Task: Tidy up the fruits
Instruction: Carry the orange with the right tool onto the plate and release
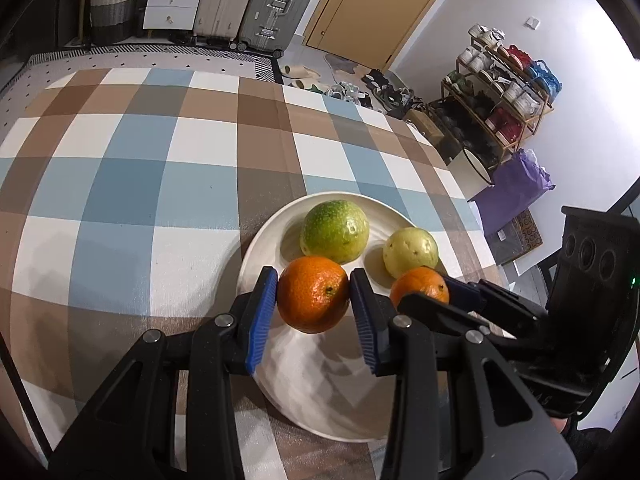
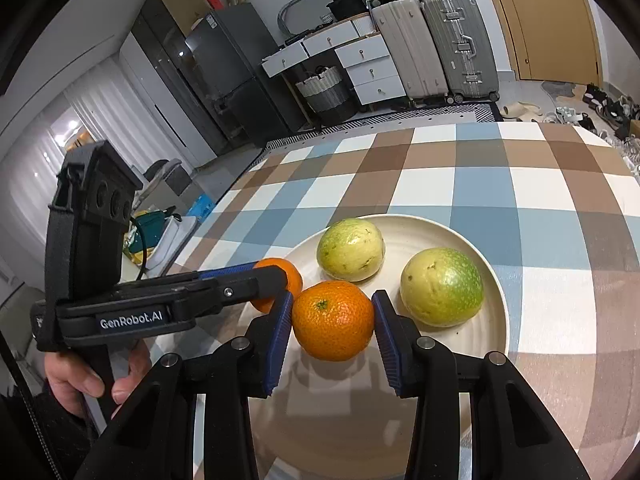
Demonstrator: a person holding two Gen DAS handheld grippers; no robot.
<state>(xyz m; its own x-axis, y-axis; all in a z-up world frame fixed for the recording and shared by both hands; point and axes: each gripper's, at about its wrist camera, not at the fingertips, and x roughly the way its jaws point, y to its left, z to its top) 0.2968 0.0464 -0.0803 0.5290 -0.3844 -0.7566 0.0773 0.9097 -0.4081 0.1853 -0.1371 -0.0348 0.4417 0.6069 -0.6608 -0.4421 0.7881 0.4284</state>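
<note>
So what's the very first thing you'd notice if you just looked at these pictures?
Two bright oranges, each squeezed between blue gripper fingers over a white plate: the left gripper holds one orange, the right gripper the other orange. Behind them, two green-yellow fruits sit on the plate.

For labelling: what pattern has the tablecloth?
The tablecloth is checked blue, brown and white, clearest in the left wrist view.

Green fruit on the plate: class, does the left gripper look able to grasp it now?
Probably not yet: the left gripper is shut on an orange that fills its jaws. The green fruit lies just beyond on the plate, with nothing else in between.
</note>
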